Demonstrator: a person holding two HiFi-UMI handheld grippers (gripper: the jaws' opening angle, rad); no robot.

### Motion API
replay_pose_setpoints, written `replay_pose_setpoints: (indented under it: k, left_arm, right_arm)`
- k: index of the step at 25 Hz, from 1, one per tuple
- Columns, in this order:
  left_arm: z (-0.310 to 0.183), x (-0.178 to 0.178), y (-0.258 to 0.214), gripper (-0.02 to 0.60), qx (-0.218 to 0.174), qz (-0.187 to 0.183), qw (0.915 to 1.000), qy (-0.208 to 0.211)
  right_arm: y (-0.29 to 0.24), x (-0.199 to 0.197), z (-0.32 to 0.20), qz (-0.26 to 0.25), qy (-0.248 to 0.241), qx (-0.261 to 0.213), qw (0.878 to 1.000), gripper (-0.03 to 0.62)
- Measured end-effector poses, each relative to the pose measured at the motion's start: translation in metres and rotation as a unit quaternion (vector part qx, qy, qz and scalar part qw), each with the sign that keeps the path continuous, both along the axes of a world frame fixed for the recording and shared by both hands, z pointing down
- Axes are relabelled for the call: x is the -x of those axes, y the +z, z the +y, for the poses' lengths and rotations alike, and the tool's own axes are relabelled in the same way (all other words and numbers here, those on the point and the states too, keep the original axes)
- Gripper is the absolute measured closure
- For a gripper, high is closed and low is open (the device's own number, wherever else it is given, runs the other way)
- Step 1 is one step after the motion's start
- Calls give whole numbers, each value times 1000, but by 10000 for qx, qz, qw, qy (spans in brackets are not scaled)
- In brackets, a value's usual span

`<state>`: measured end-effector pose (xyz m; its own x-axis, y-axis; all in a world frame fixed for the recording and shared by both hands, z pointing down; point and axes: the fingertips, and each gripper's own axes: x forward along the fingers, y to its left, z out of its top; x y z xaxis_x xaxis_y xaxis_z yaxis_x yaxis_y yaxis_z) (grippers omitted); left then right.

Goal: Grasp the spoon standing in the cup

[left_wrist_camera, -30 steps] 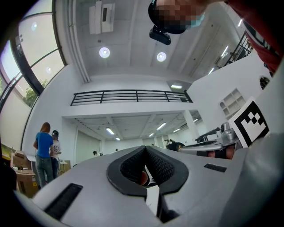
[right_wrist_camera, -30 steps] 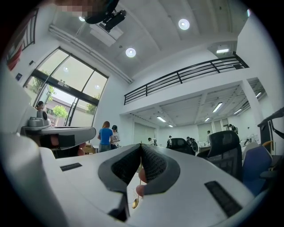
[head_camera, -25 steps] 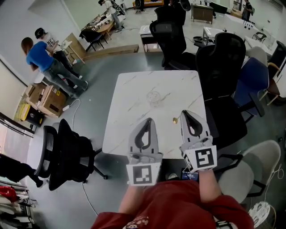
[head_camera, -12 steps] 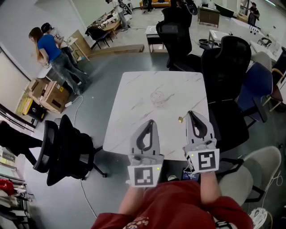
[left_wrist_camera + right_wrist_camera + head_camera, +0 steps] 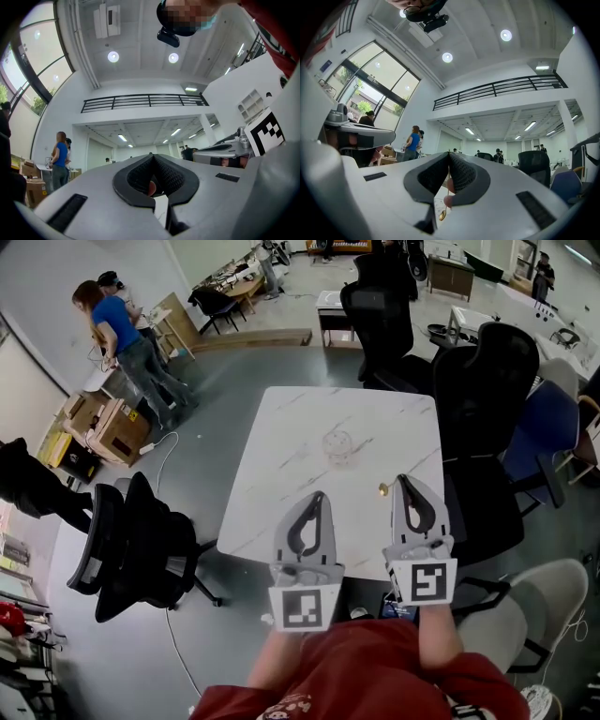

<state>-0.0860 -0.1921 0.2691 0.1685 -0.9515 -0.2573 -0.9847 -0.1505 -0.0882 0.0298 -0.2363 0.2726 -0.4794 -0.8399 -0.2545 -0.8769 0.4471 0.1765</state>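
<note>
1. We hold the left hand-held gripper [image 5: 313, 495] over the near edge of the white marble desk [image 5: 281, 451]. Its jaws are pressed together with nothing between them.
2. Our right hand-held gripper [image 5: 406, 480] hovers beside it, jaws likewise closed and empty.
3. The small gold spoon [image 5: 382, 489] shows on the desk just left of the right hand-held gripper's tip. It is outside the clear glass cup [image 5: 339, 446], which stands farther off near the desk's middle.
</note>
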Motion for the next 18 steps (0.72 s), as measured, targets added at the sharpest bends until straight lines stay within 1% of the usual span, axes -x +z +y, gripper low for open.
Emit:
replay_pose_setpoints:
  k: [4,18]
  left_arm:
    - [-3,2,0,572,8,54,10000,-18]
    - [-1,7,0,572,22,20,10000,-93]
  right_arm:
    - [0,1,-4,-49,-6,45,10000,579]
    - [-7,0,-4,-126,-54,25,9999,579]
